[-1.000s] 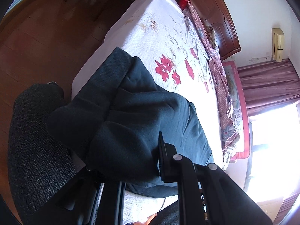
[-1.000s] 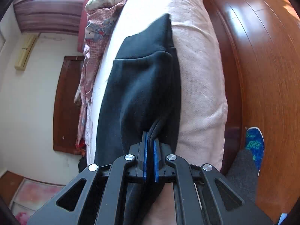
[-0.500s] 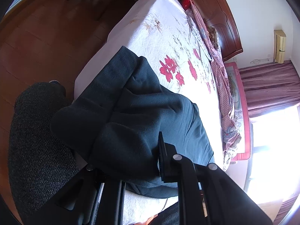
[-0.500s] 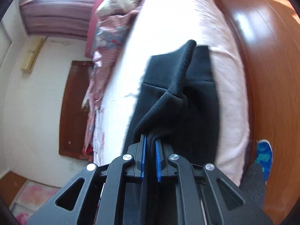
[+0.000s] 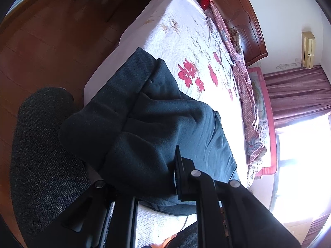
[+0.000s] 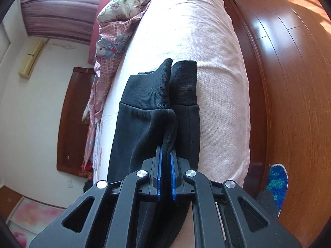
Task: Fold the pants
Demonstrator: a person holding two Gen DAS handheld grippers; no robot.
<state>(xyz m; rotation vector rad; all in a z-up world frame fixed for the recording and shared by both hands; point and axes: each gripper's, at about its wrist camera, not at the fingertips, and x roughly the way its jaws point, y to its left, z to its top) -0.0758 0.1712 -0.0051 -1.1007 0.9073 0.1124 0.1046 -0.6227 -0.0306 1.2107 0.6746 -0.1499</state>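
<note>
Dark pants point(image 5: 157, 128) lie bunched near the front edge of the bed point(image 5: 175, 35), their waist end draped over the left finger of my left gripper point(image 5: 142, 177). Its right finger point(image 5: 180, 175) stands beside the cloth; the left fingertip is hidden, so its jaw state is unclear. In the right wrist view the pants point(image 6: 144, 111) lie lengthwise with both ribbed cuffs side by side at the far end. My right gripper point(image 6: 166, 165) is shut on a fold of the pants' leg fabric between its blue pads point(image 6: 158, 165).
A pink checked quilt point(image 6: 111, 41) and pillows lie along the bed's far side by the curtain point(image 5: 298, 95). A wooden headboard point(image 5: 244, 14) stands at one end. Wooden floor point(image 6: 289, 82) borders the near edge. The person's grey trouser leg point(image 5: 45, 161) and blue slipper point(image 6: 276, 184) are close by.
My right gripper has carried the leg fabric along the bed, and the cuffs now lie side by side, the lifted cuff settling down. The left view has shifted slightly closer over the bunched waist end.
</note>
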